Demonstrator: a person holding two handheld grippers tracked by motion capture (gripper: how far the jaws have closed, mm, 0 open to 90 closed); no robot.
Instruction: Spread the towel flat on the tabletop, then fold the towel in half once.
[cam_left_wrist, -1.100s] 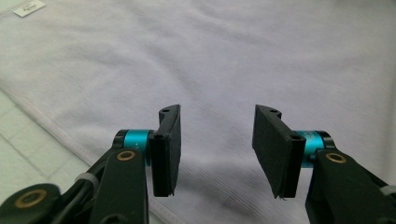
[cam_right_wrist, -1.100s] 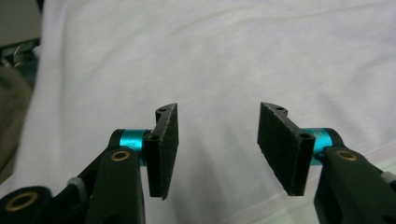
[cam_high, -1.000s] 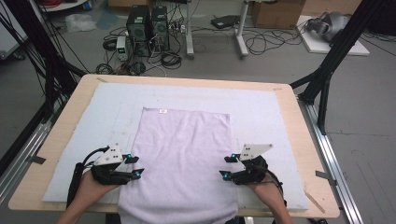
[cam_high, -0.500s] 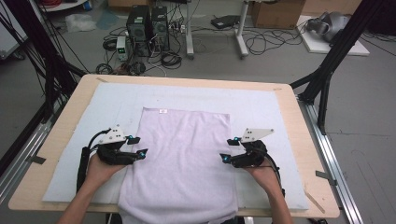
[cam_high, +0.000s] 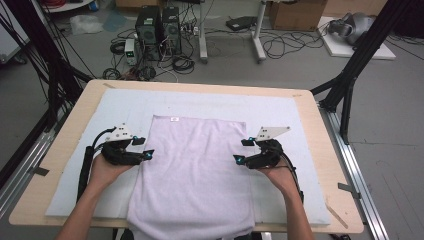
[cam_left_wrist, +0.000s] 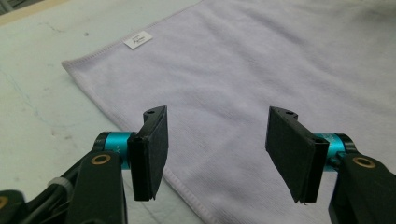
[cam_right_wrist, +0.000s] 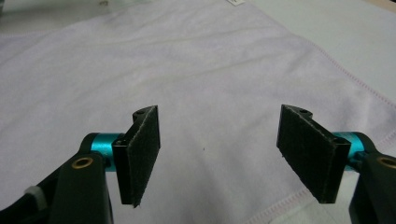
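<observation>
a pale lilac towel is lying flat on the light blue mat that is covering the wooden table, with its near end hanging over the table's front edge and its far edge running straight across the middle of the mat. a small white label is sitting near its far left corner; in the left gripper view that label is showing just inside the hemmed corner.

the person is holding the left gripper at the towel's left edge, about halfway along its length. its jaws have just been opening and are standing apart, with nothing between the pads; in the left gripper view they are hovering over the towel's stitched hem where cloth meets mat.

the right gripper is sitting at the towel's right edge, level with the other one. its jaws have also just been opening and are standing wide, gripping nothing; in the right gripper view the towel is spreading out beneath them, its hem running off to the right.

both hands are resting low near the mat, one on each side of the cloth.
</observation>
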